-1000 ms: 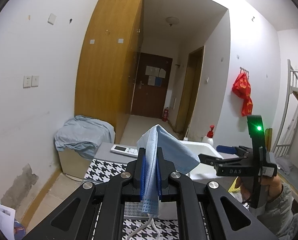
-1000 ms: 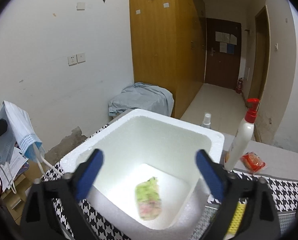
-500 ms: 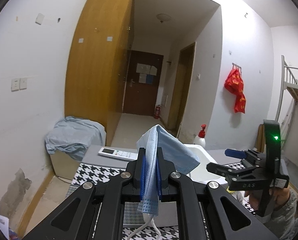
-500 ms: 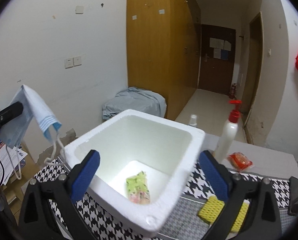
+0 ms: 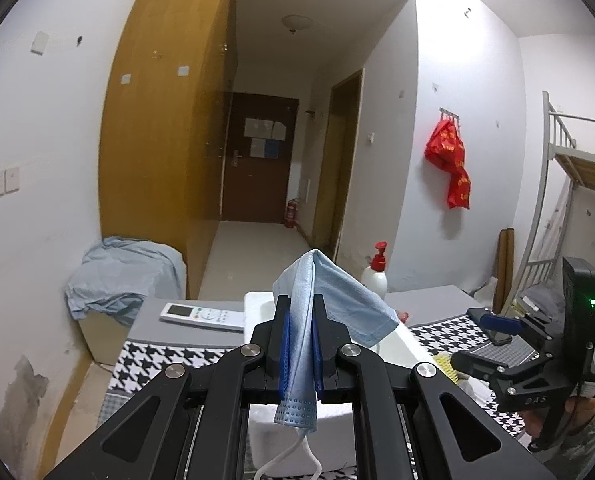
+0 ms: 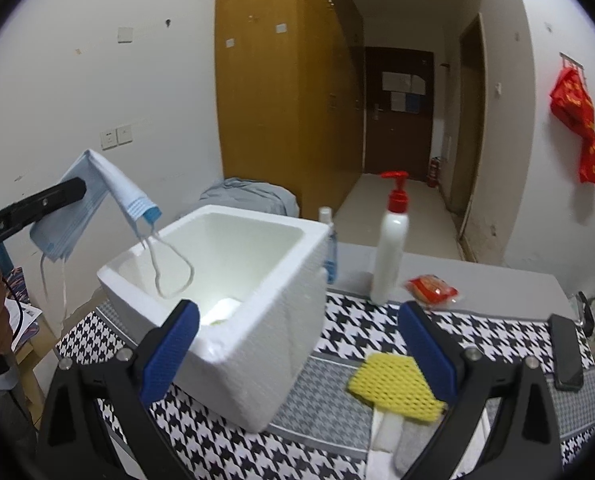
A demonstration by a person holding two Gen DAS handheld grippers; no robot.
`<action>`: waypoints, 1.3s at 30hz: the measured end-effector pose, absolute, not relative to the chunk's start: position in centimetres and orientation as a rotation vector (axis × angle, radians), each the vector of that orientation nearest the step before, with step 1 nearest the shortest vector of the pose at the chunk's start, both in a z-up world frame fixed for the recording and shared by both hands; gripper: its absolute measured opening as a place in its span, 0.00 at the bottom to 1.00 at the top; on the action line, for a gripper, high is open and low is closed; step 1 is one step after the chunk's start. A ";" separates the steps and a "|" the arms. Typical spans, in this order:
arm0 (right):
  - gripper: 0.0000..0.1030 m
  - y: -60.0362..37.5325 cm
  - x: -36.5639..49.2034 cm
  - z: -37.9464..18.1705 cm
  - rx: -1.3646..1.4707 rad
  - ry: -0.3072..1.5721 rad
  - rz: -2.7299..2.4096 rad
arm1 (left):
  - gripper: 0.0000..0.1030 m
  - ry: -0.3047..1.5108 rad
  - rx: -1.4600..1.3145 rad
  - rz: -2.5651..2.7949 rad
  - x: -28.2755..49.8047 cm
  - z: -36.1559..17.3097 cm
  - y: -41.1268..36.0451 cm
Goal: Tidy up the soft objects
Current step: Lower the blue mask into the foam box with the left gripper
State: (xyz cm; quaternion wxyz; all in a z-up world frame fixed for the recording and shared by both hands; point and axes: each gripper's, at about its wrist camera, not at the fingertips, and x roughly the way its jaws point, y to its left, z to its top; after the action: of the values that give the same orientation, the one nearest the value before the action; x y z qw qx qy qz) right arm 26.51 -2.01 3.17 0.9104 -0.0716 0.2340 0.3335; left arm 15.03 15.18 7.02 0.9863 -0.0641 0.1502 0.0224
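Observation:
My left gripper point(image 5: 299, 344) is shut on a folded light-blue face mask point(image 5: 337, 300), whose ear loops hang below the fingers. In the right wrist view the mask point(image 6: 93, 192) hangs in the air at the left, one loop dangling over the near left rim of the white foam box point(image 6: 281, 280). My right gripper point(image 6: 299, 344) is open and holds nothing; it is low over the cloth beside the box's right wall. A yellow mesh sponge point(image 6: 393, 384) lies on the cloth between its fingers. Something pale green shows at the box's bottom point(image 6: 221, 312).
A white pump bottle point(image 6: 391, 248), a small spray bottle point(image 6: 329, 240) and a red packet point(image 6: 431, 286) stand behind the box. A dark phone point(image 6: 565, 356) lies at the right edge of the houndstooth cloth point(image 6: 361, 332). A remote point(image 5: 203, 315) lies at the table's far left.
My left gripper has carried the mask rightward, up to the box's left rim. My right gripper has drawn back and right from above the box, and the yellow sponge now shows between its fingers.

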 end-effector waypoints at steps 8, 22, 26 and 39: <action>0.98 -3.8 26.2 2.9 -0.125 0.485 0.642 | 0.10 0.333 -0.112 0.008 17.4 7.3 14.1; 0.99 -7.4 26.4 1.7 -0.062 0.508 0.601 | 0.10 0.384 -0.091 0.019 20.5 7.2 13.1; 0.99 -8.2 26.1 1.6 -0.051 0.499 0.589 | 0.10 0.398 -0.076 0.029 21.3 7.1 12.4; 0.99 -10.1 25.6 1.0 -0.040 0.508 0.550 | 0.28 0.481 -0.068 0.068 23.8 5.9 11.9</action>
State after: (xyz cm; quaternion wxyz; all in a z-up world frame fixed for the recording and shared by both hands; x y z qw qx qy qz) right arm 25.59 -10.11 0.96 0.9305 -0.0193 0.2483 0.2687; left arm 23.78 11.88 5.89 0.9701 -0.0336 0.2379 0.0334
